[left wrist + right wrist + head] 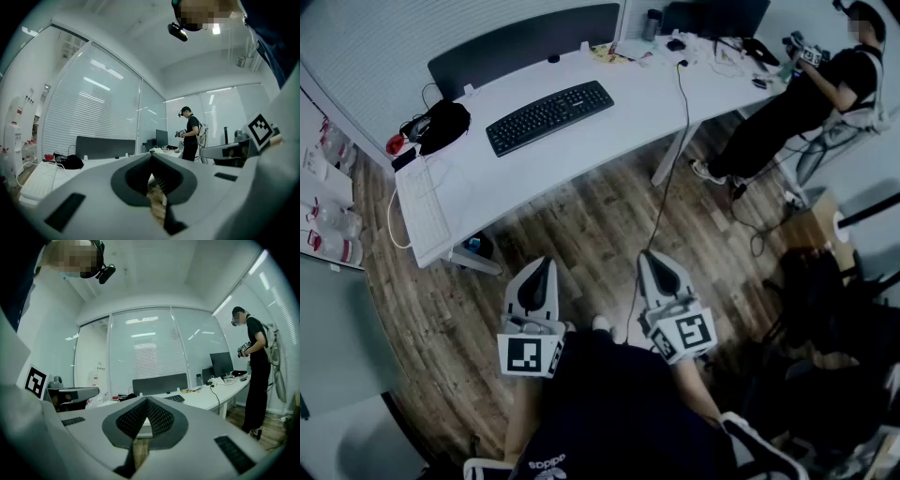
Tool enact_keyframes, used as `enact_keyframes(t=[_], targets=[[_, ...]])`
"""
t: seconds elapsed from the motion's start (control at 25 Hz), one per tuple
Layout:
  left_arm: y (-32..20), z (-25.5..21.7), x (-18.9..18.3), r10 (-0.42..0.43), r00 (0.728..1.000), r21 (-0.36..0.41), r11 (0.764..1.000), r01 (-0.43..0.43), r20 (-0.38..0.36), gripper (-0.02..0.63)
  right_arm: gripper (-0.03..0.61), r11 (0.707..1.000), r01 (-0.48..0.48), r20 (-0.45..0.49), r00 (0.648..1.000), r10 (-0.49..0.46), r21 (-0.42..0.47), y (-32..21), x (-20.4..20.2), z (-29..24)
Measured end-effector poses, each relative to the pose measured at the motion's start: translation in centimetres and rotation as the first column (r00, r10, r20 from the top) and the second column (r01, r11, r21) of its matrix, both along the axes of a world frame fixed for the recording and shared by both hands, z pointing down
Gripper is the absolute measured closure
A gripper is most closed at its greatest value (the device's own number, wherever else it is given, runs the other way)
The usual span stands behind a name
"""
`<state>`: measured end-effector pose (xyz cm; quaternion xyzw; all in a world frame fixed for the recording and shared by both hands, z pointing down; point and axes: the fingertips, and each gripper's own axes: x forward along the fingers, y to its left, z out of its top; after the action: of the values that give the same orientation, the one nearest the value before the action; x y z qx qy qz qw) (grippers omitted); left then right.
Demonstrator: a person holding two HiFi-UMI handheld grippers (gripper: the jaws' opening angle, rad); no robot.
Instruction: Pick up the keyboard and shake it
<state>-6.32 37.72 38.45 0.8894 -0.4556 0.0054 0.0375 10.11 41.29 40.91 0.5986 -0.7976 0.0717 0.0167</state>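
Since left tool (pixel 540 277) and right tool (pixel 661 272) hang jaws together, empty, well apart from keyboard (pixel 549 116) on worktop (pixel 614 98), looks pre-approach; next: reach, spread jaws.

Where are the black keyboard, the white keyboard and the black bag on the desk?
black keyboard (pixel 549 116), head view, middle of its key field.
white keyboard (pixel 424 208), head view, middle of its key field.
black bag (pixel 445 124), head view, centre of its top.

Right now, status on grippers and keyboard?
Left gripper shut, empty. Right gripper shut, empty. Black keyboard flat on desk, untouched. Nothing in the way.
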Motion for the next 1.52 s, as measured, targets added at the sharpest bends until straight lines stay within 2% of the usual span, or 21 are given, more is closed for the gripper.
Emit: enact_keyframes(t=[0.32,0.44,0.6,0.92,1.04,1.16,1.28,1.4,1.52], targets=[[0.1,-0.1,1.4,-0.002,1.0,0.003,1.0,0.002,-0.005,0.611,0.575,1.0,0.014,0.007,1.0,-0.014,-0.002,-0.1,1.2,0.2],[0.2,0.3,2.1,0.01,1.0,0.007,1.0,-0.01,0.027,0.611,0.575,1.0,0.02,0.01,1.0,-0.02,0.002,-0.2,1.9,0.1],[0.3,0.5,3.1,0.007,0.999,0.01,1.0,-0.008,0.031,0.611,0.575,0.999,0.034,0.026,0.999,-0.035,0.016,-0.2,2.9,0.0],[-0.2,0.1,4.5,-0.005,1.0,0.021,1.0,0.005,-0.007,0.611,0.575,0.997,0.058,0.063,0.996,-0.06,0.041,-0.6,3.9,-0.3],[-0.8,0.8,4.5,0.007,1.0,0.015,1.0,-0.007,0.018,0.611,0.575,0.998,0.052,0.067,0.996,-0.055,0.042,-1.2,4.1,0.0],[-2.3,1.3,4.2,0.017,0.999,-0.003,1.0,-0.017,0.028,0.611,0.575,0.997,0.061,0.079,0.995,-0.064,0.038,-2.7,3.8,0.1],[-4.7,1.5,3.9,0.025,1.0,-0.025,0.999,-0.025,0.002,0.611,0.575,0.997,0.064,0.079,0.995,-0.067,0.039,-4.9,3.3,0.3],[-8.2,1.1,3.4,0.029,1.0,-0.016,0.999,-0.029,-0.012,0.611,0.575,0.997,0.065,0.055,0.996,-0.067,0.039,-8.0,2.7,0.4],[-12.0,0.6,2.6,0.038,0.999,0.008,0.999,-0.038,0.008,0.611,0.575,0.997,0.062,0.051,0.997,-0.064,0.043,-11.4,1.9,-0.3]])
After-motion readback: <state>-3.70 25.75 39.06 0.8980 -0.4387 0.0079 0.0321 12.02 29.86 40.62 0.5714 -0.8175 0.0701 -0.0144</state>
